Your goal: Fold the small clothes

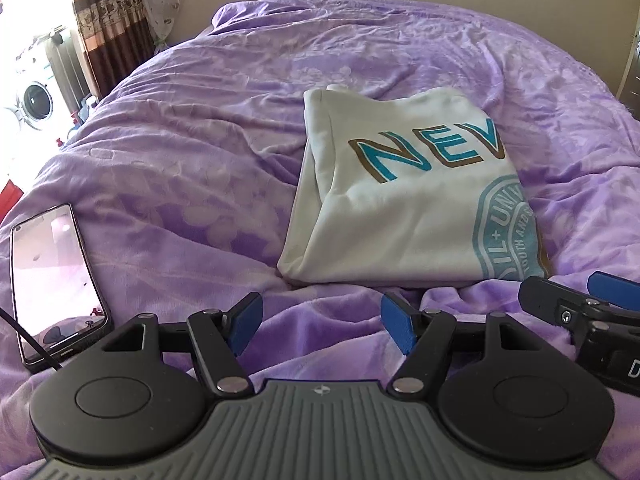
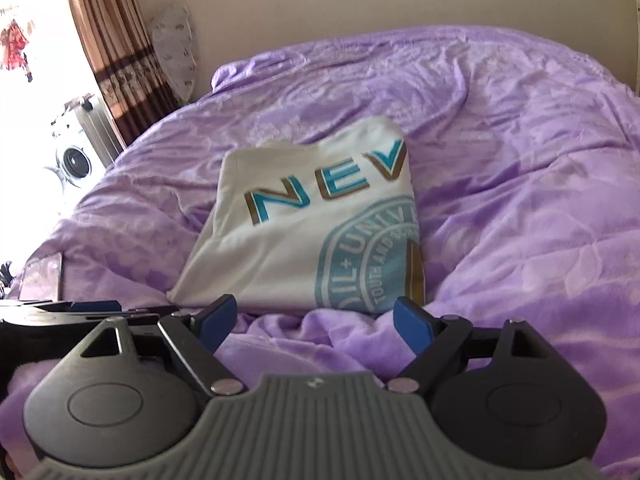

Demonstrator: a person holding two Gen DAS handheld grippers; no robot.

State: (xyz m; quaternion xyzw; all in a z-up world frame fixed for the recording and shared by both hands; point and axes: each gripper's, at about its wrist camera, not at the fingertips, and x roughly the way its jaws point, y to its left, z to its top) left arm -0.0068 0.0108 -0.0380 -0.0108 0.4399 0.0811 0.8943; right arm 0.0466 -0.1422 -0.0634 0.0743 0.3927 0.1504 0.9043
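A white T-shirt (image 1: 404, 200) with teal "NEV" letters and a round teal seal lies folded into a compact rectangle on the purple bedspread (image 1: 180, 152); it also shows in the right wrist view (image 2: 312, 240). My left gripper (image 1: 320, 326) is open and empty, low over the bedspread just in front of the shirt's near edge. My right gripper (image 2: 316, 324) is open and empty, also just short of the near edge. The right gripper shows at the right edge of the left wrist view (image 1: 576, 300).
A smartphone (image 1: 56, 280) with a cable lies on the bedspread at the left. A curtain (image 1: 108, 12) and a washing machine (image 1: 36, 100) stand beyond the bed's left side. A beige wall (image 2: 320, 8) is behind the bed.
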